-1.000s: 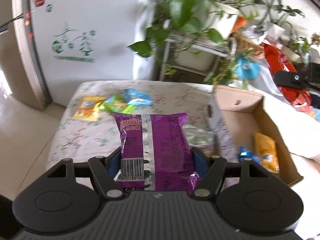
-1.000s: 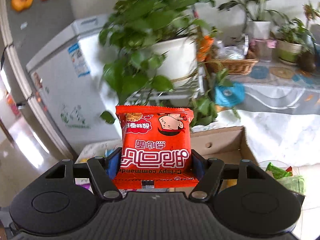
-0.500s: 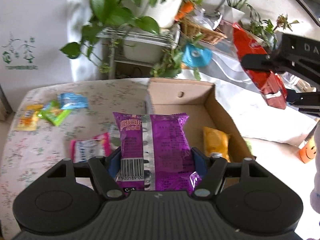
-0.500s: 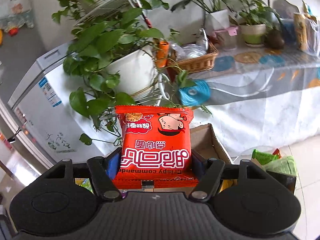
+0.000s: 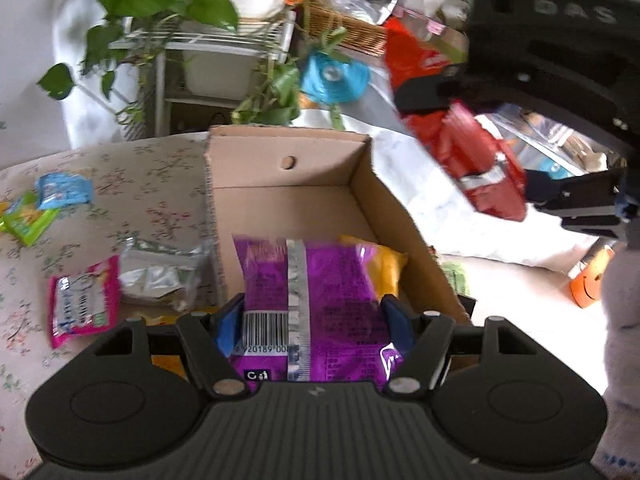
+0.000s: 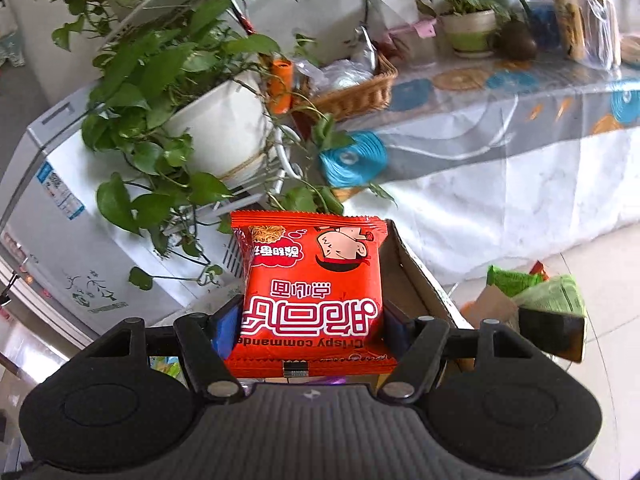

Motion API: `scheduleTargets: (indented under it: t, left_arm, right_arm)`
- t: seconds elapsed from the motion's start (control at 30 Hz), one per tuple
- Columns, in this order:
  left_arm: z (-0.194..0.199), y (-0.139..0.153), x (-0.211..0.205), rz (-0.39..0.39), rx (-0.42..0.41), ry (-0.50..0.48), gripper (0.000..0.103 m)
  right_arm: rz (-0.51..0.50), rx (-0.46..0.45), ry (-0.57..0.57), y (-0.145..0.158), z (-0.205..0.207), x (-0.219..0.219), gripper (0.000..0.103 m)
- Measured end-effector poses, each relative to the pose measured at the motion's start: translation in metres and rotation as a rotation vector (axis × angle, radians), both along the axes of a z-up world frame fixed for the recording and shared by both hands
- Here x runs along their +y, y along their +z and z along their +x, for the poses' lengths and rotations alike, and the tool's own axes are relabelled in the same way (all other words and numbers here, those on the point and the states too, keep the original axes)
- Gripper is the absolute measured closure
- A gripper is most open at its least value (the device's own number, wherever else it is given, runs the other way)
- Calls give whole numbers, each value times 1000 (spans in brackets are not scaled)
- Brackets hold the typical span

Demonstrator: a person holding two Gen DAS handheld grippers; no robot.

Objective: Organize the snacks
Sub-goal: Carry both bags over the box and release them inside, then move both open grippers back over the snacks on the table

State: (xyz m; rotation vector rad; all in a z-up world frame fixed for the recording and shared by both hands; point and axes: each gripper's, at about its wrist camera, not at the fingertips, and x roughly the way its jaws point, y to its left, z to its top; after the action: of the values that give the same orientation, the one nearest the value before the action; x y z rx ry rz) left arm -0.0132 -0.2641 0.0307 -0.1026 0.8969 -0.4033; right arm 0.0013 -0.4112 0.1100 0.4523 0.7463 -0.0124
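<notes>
My left gripper (image 5: pixel 314 320) is shut on a purple snack bag (image 5: pixel 316 300) and holds it over the near end of an open cardboard box (image 5: pixel 280 196). A yellow snack bag (image 5: pixel 384 268) lies in the box behind it. My right gripper (image 6: pixel 310 326) is shut on a red crispy noodle pack (image 6: pixel 310 284). It also shows in the left wrist view (image 5: pixel 468 148), held high to the right of the box. The box edge (image 6: pixel 416 276) shows behind the red pack.
On the floral tablecloth (image 5: pixel 152 176) left of the box lie a pink packet (image 5: pixel 82 304), a silver packet (image 5: pixel 160 276), a blue packet (image 5: pixel 64 190) and a green packet (image 5: pixel 28 220). Potted plants (image 6: pixel 192 92), a white fridge (image 6: pixel 52 216) and a covered table (image 6: pixel 500 152) stand behind.
My left gripper has swung right and forward, from over the tablecloth to over the box, with the purple bag in it. My right gripper with the red pack has come closer to the box.
</notes>
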Motion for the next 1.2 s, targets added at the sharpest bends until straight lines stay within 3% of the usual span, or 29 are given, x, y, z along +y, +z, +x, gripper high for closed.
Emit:
scheduleTargets:
  t: [0.1, 0.2, 0.67, 0.93, 1.2]
  left_arm:
    - [-1, 2, -5, -11, -17, -35, 20]
    - [-4, 7, 0, -25, -49, -40, 17]
    - [2, 19, 76, 21, -92, 19, 13]
    - [9, 9, 120, 81, -80, 80, 13]
    - [7, -5, 146, 139, -67, 67, 13]
  right_arm:
    - [6, 10, -39, -3, 2, -4, 25]
    - [27, 7, -57, -2, 1, -7, 18]
    - [38, -48, 49, 0, 4, 12, 12]
    - [12, -55, 137, -1, 9, 35, 11]
    - [53, -14, 214, -11, 15, 56, 11]
